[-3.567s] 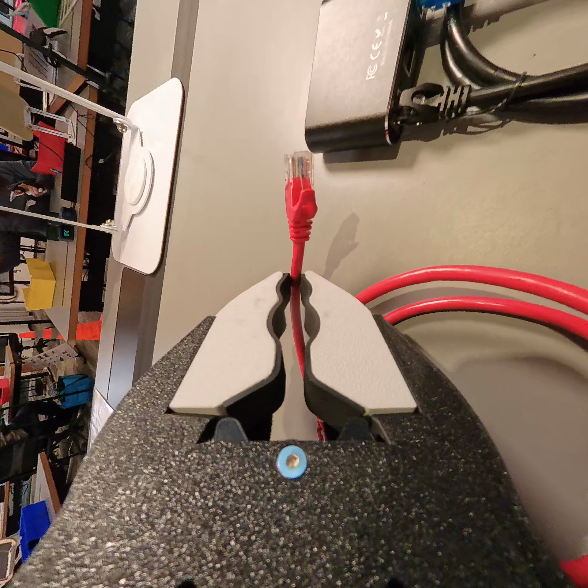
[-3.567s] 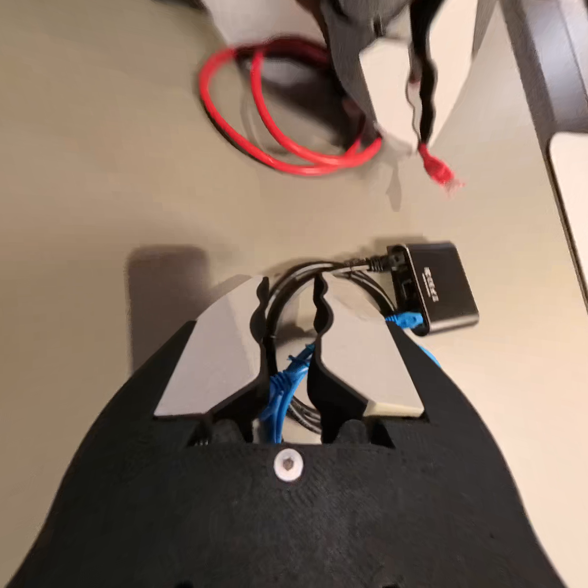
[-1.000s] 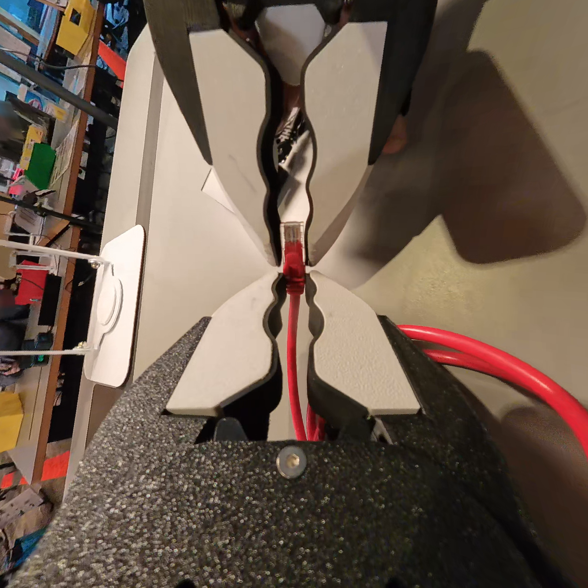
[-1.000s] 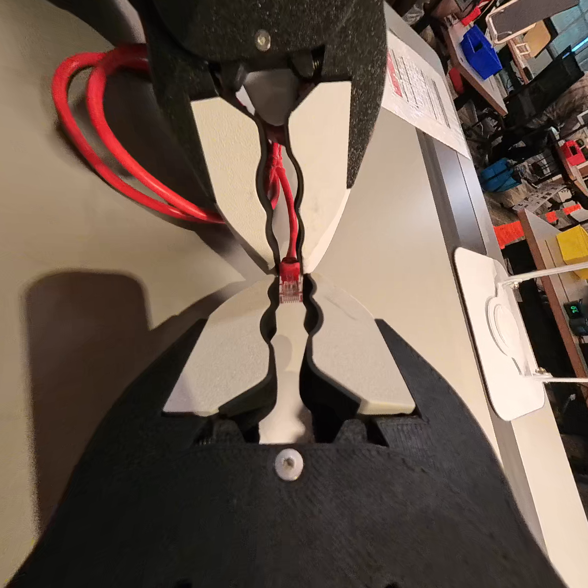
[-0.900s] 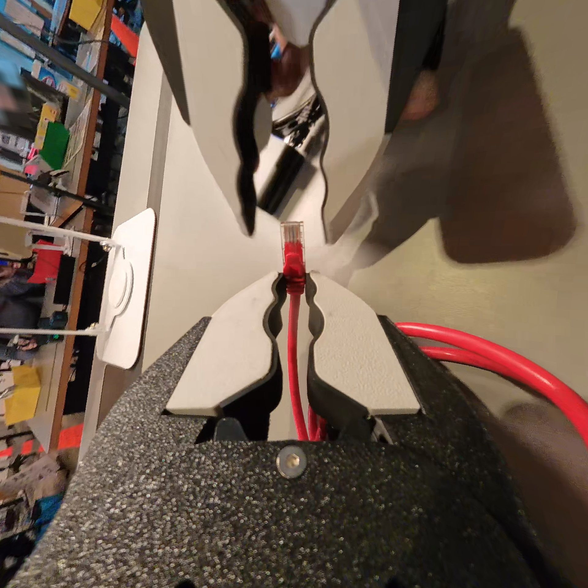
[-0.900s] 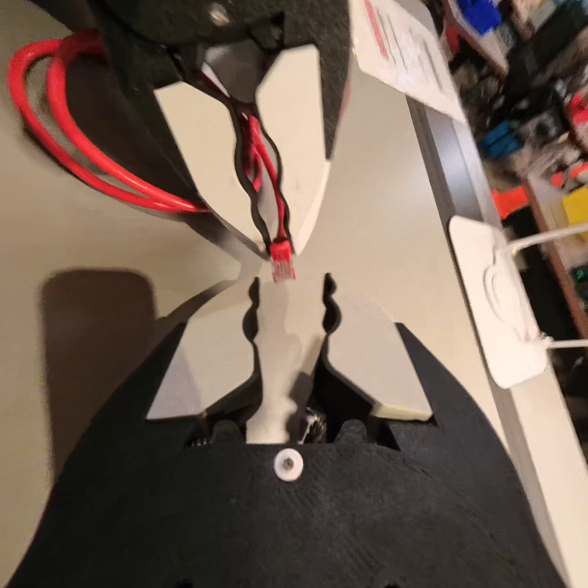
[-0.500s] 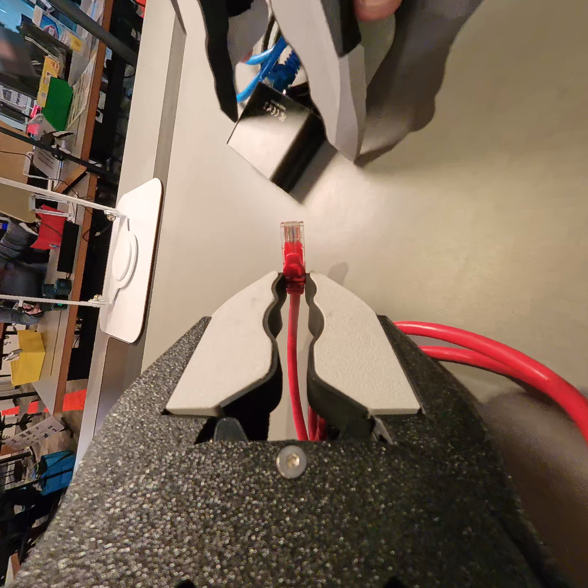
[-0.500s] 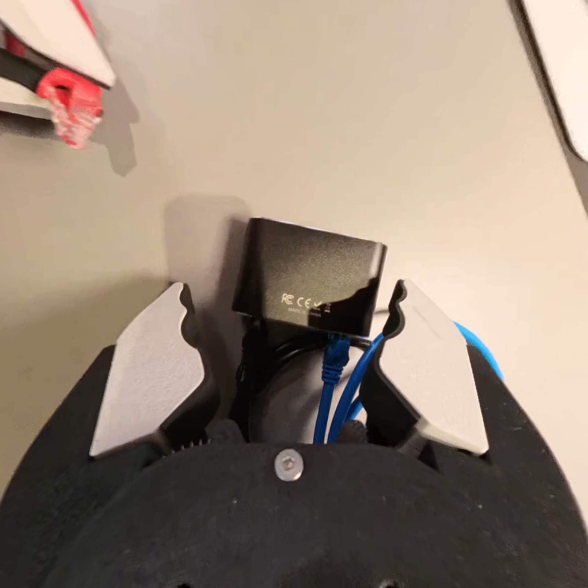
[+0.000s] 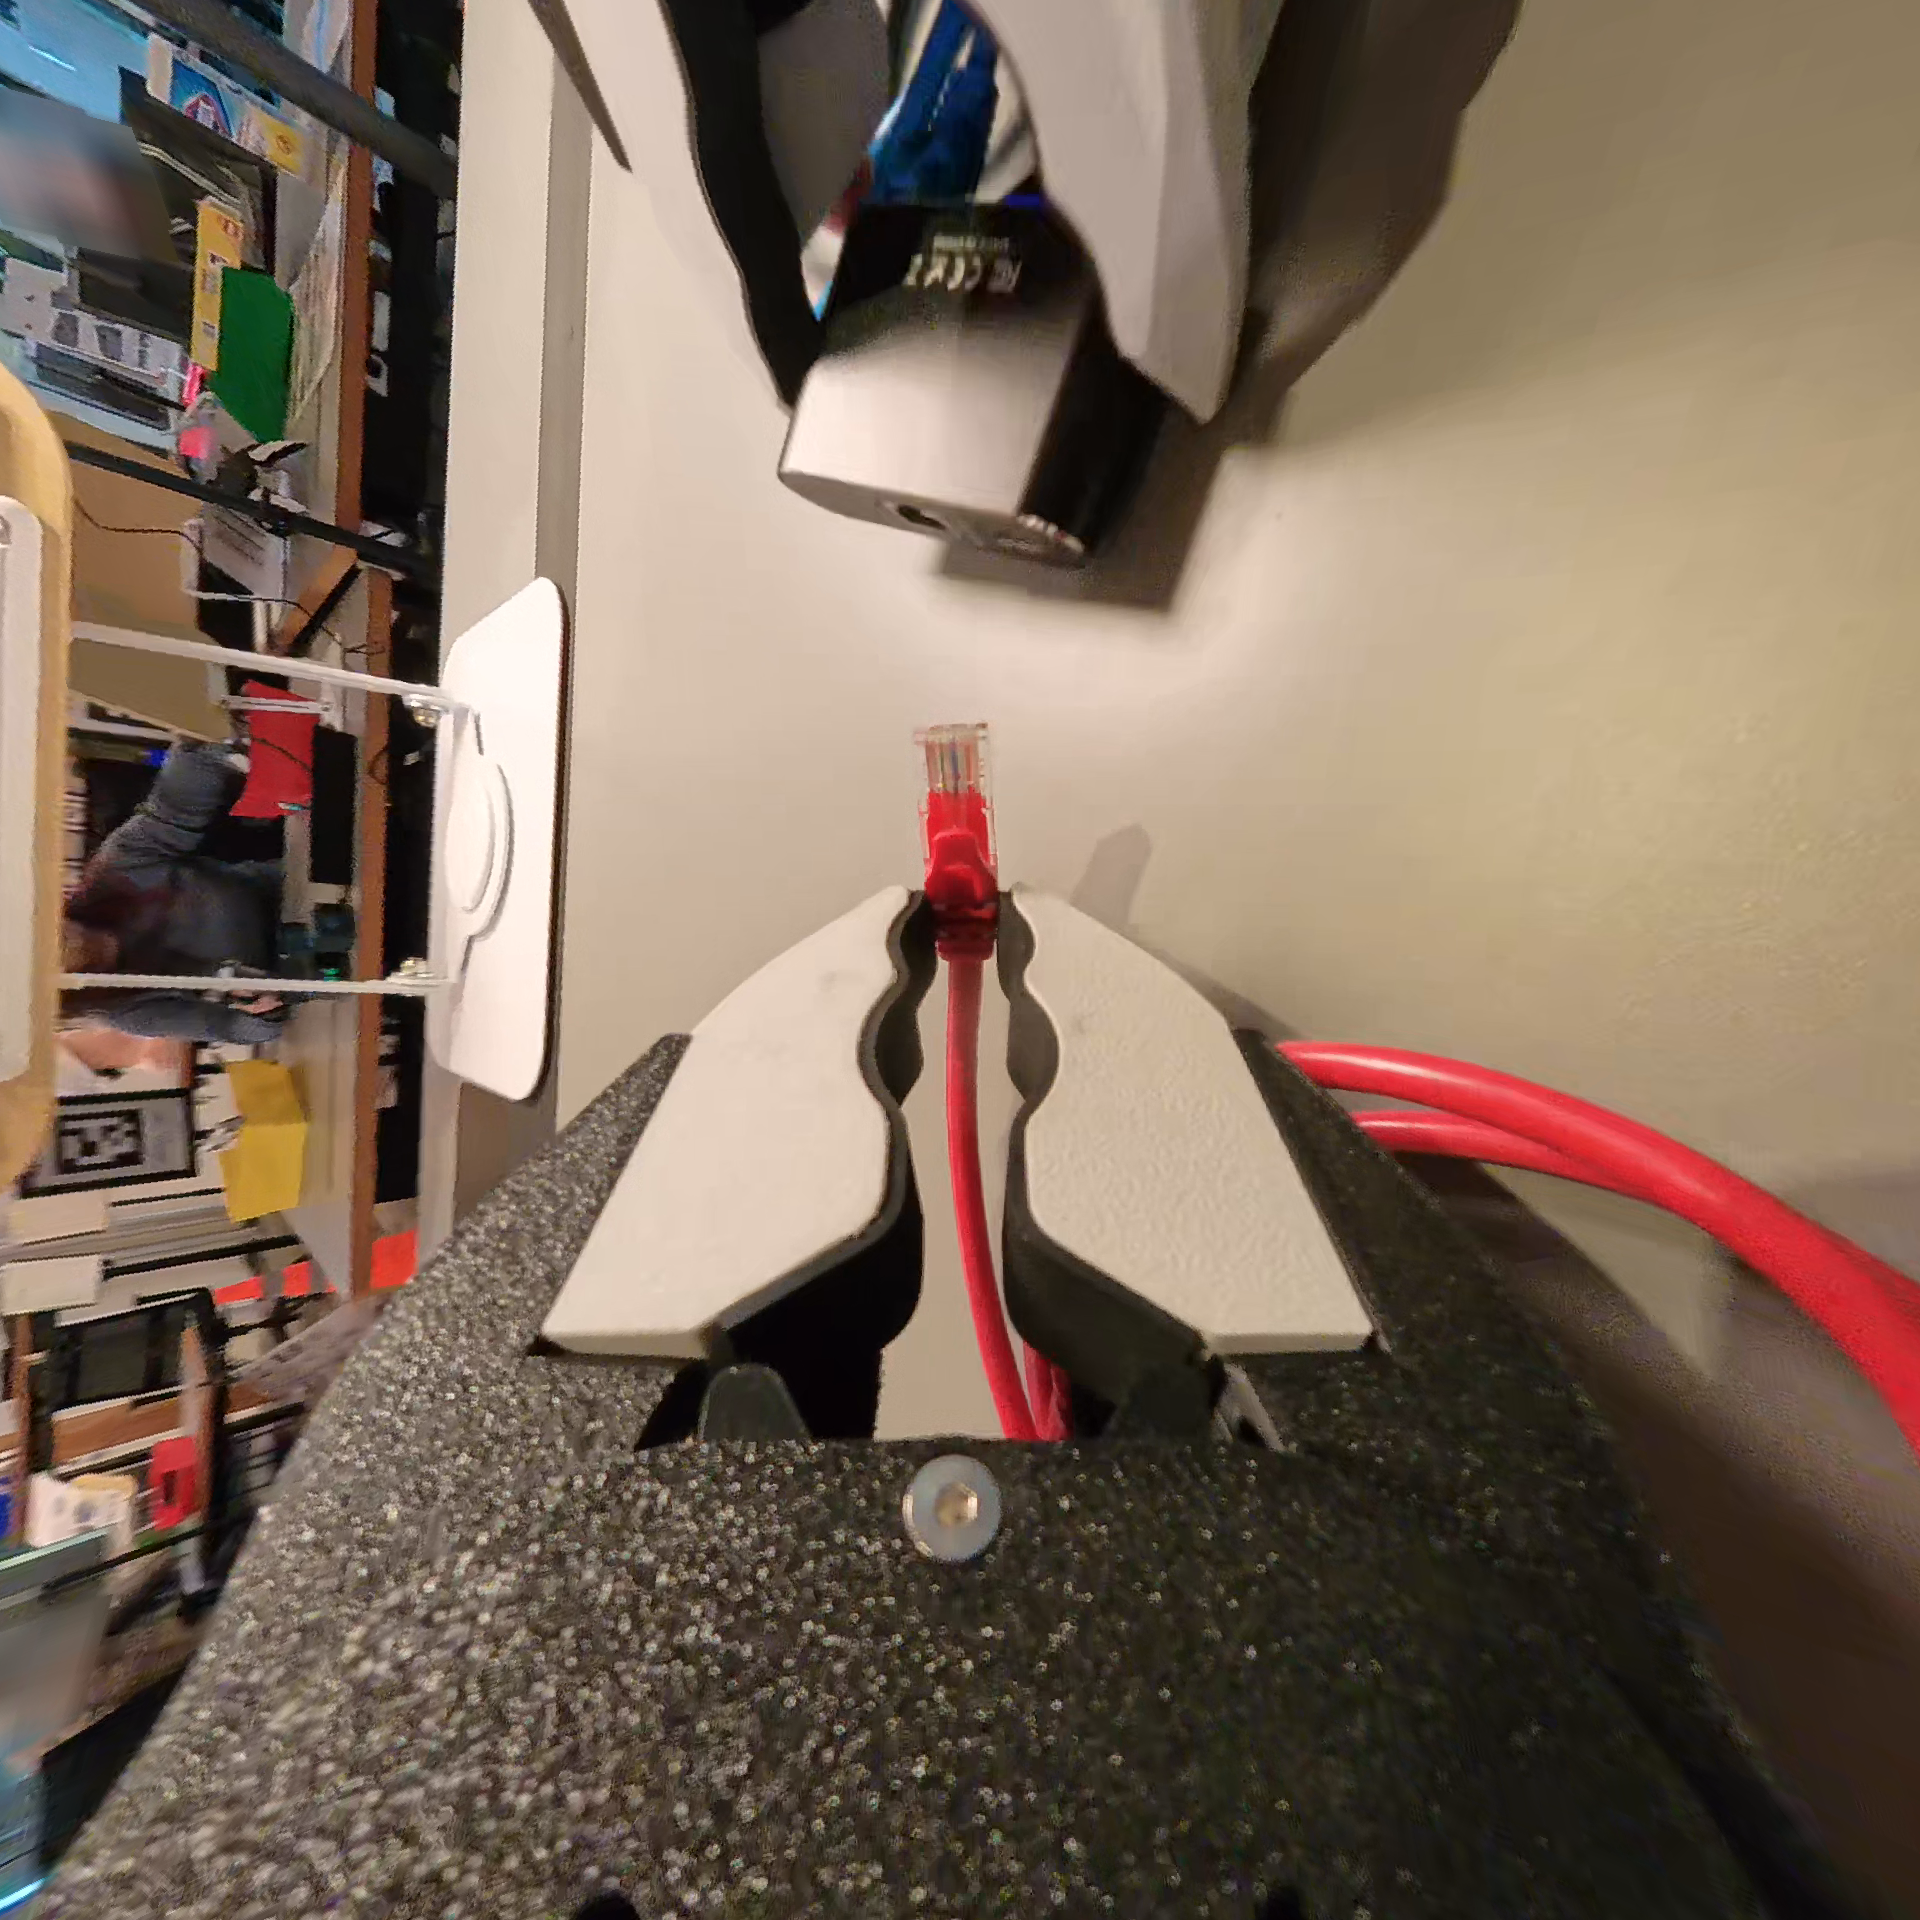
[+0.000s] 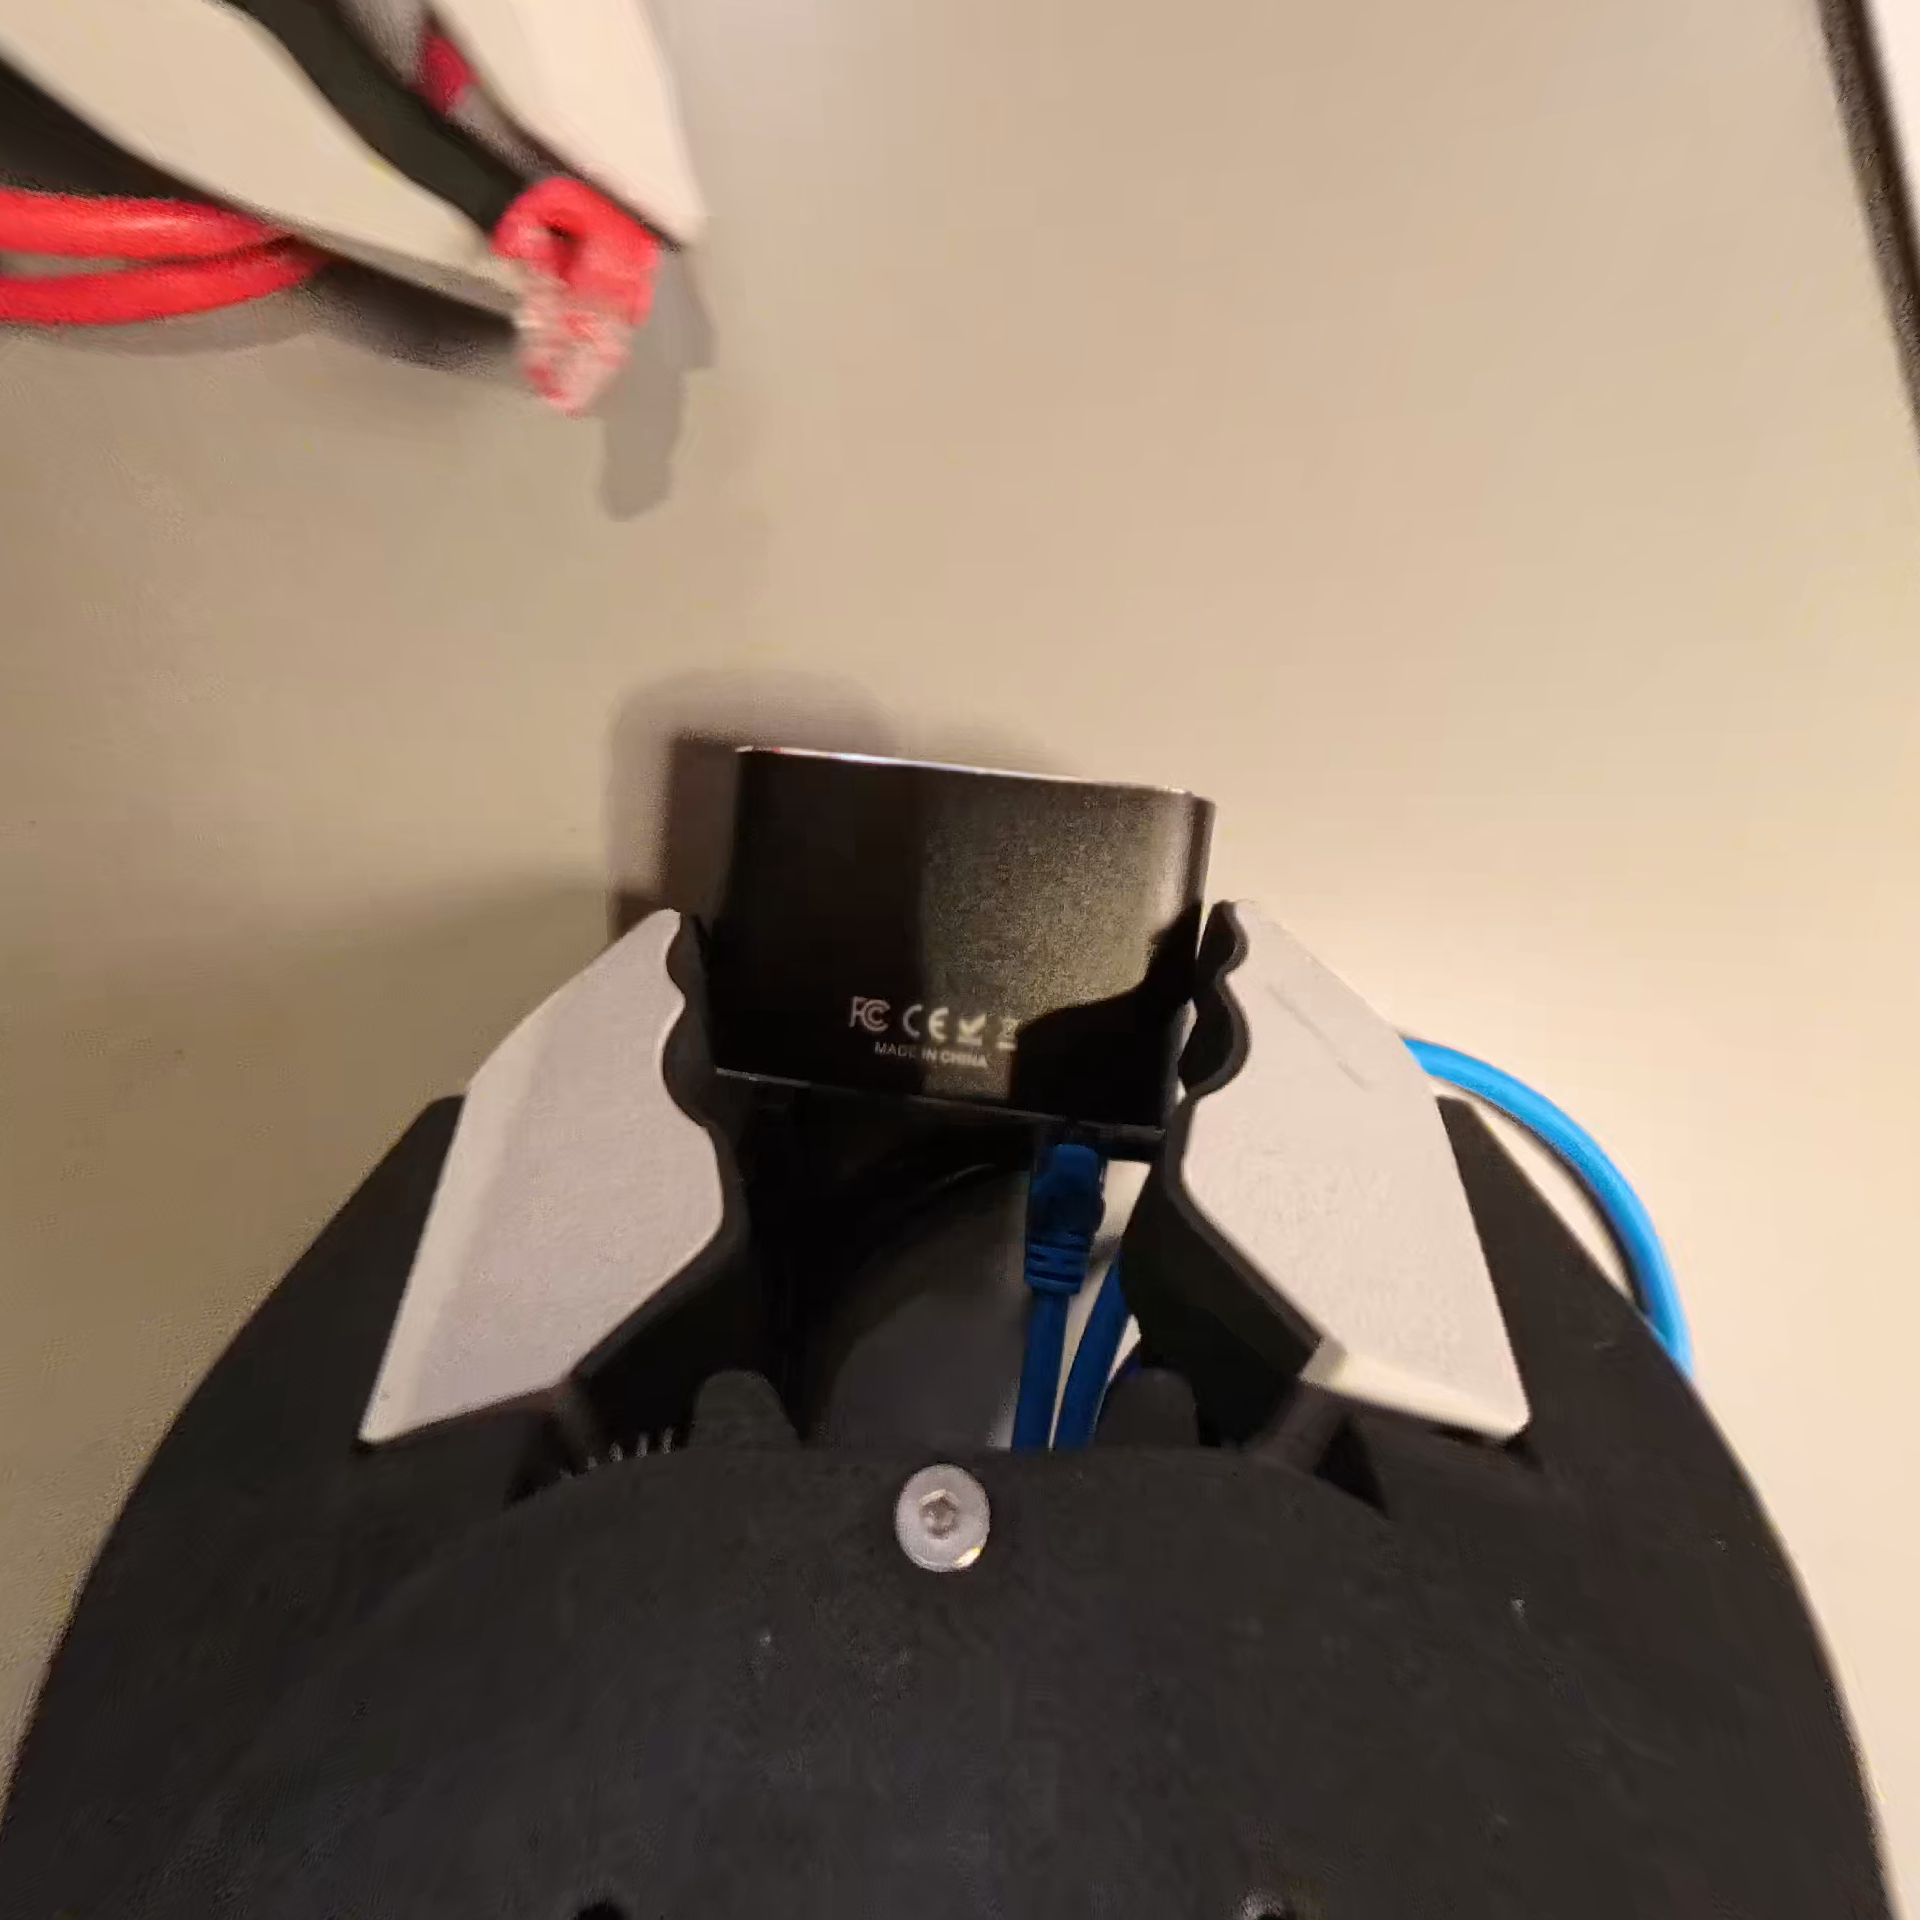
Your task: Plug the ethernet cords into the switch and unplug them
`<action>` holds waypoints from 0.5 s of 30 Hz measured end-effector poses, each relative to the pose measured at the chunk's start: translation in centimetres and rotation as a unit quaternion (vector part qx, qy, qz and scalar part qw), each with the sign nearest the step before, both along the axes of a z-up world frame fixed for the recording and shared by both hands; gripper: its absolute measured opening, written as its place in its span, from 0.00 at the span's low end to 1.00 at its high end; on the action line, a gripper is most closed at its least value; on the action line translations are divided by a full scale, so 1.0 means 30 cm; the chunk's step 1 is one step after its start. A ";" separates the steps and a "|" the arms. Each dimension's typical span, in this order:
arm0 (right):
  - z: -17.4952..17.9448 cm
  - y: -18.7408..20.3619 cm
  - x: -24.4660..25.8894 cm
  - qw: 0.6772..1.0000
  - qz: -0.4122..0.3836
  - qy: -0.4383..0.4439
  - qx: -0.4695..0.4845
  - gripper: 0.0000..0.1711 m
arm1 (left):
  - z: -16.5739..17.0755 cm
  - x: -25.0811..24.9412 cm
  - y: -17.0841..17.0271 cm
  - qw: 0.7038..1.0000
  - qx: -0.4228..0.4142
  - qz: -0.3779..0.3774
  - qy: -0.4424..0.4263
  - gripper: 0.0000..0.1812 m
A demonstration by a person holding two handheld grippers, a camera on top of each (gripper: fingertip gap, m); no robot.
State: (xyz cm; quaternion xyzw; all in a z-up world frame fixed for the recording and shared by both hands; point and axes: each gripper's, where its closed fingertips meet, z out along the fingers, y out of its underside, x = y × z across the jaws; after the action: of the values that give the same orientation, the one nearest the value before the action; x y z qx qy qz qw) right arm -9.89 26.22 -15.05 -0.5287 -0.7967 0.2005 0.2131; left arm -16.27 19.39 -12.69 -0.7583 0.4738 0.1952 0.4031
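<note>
My left gripper (image 9: 961,899) is shut on the red ethernet cord (image 9: 1558,1143) just behind its plug (image 9: 954,800), which sticks out past the fingertips with its clear tip toward the switch. The black switch (image 9: 935,436) sits between the fingers of my right gripper (image 9: 977,343), a short gap ahead of the plug. In the right wrist view my right gripper (image 10: 951,935) is shut on the switch (image 10: 966,883), one finger on each side. A blue cord (image 10: 1065,1216) is plugged into its near face. The left gripper (image 10: 582,239) with the red plug (image 10: 571,301) shows at upper left, blurred.
The beige table (image 9: 1558,623) ends at an edge (image 9: 509,312) on the left. A white plate on thin rods (image 9: 499,831) hangs at that edge. Cluttered shelves and a person lie beyond. Red cord loops lie at the right. Across from one pair of fingers to the other is roughly 10 cm.
My right gripper let go of the red plug, swung over to the switch, opened wide and closed on its sides. My left gripper kept hold of the red cord.
</note>
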 end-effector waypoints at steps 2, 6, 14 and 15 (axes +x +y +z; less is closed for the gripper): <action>0.014 -0.036 0.008 0.998 0.042 0.034 0.029 0.52 | 0.000 -0.002 -0.003 0.999 0.003 -0.001 0.035 0.07; 0.051 -0.104 0.012 0.982 0.110 0.109 0.109 0.52 | 0.008 0.024 -0.015 0.996 0.008 -0.011 0.090 0.07; 0.083 -0.156 0.008 0.959 0.130 0.166 0.191 0.52 | 0.010 0.067 -0.042 0.993 -0.018 -0.001 0.115 0.07; 0.086 -0.156 0.008 0.957 0.130 0.168 0.199 0.52 | 0.011 0.067 -0.043 0.993 -0.021 0.004 0.117 0.07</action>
State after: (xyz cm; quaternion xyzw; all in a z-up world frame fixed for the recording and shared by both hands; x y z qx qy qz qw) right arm -9.66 21.54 -12.48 -0.3267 -0.8348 0.1502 0.4169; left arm -14.27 18.09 -12.37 -0.7403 0.5186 0.2741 0.3284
